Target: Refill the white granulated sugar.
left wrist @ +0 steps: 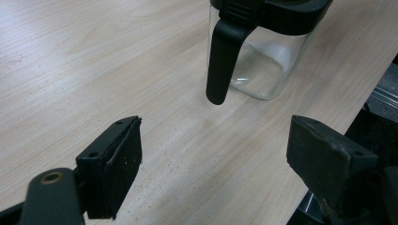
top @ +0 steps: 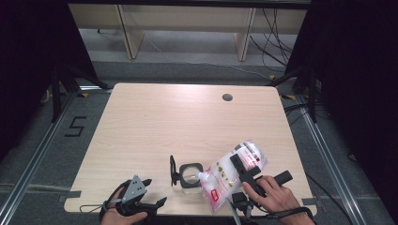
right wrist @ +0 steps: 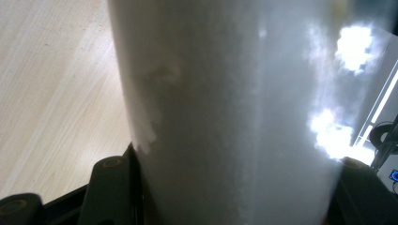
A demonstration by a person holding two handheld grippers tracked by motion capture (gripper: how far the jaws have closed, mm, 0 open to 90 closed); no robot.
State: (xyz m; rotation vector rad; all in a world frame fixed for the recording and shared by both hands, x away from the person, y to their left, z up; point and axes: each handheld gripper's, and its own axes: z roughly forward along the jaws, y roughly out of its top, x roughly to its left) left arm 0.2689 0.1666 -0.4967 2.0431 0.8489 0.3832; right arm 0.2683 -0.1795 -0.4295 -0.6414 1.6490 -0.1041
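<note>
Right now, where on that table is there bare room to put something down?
The far half of the table lies bare, from the round hole across to the left edge. It is crowded along the near edge: the glass jar with its open lid, the bag tilted over it in the right gripper, and the open left gripper.

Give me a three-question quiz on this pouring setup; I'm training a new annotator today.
1. True or false: the right hand-held gripper is shut on the bag of white powder.
2. The glass jar has its lid: A) shut, B) flipped open, C) lying on the table.
3. What is between the jaws of the left hand-held gripper?

Key: 1 true, the bag is clamped and tilted toward the jar. 2 B. 3 nothing; they stand open short of the jar's handle.
</note>
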